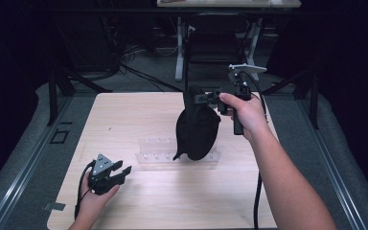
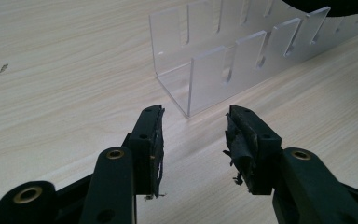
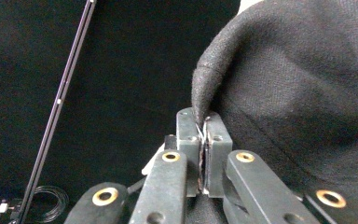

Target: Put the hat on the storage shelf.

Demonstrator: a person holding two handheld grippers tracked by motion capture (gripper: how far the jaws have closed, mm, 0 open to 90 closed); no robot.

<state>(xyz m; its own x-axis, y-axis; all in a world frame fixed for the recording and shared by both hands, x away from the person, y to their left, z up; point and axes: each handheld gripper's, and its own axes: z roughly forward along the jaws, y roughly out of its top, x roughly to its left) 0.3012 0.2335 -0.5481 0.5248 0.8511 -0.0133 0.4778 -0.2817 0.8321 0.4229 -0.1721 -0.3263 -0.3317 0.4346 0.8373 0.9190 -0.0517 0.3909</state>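
A black fabric cap (image 1: 196, 127) hangs in the air over the middle of the wooden table (image 1: 124, 115), its lower end just above the right part of a clear slotted acrylic rack (image 1: 155, 154). My right gripper (image 1: 202, 98) is shut on the cap's upper edge; the right gripper view shows the pads of that gripper (image 3: 204, 119) pinching a fold of the cap (image 3: 298, 93). My left gripper (image 1: 122, 171) rests low at the table's front left, open, with nothing between its jaws. In its own view the left gripper (image 2: 193, 126) points at the near end of the rack (image 2: 214, 60).
A dark chair (image 1: 215, 43) and the legs of another table (image 1: 179, 48) stand beyond the far edge. Black frames flank the table on both sides. A cable (image 1: 257, 201) trails from the right hand along the table's right front.
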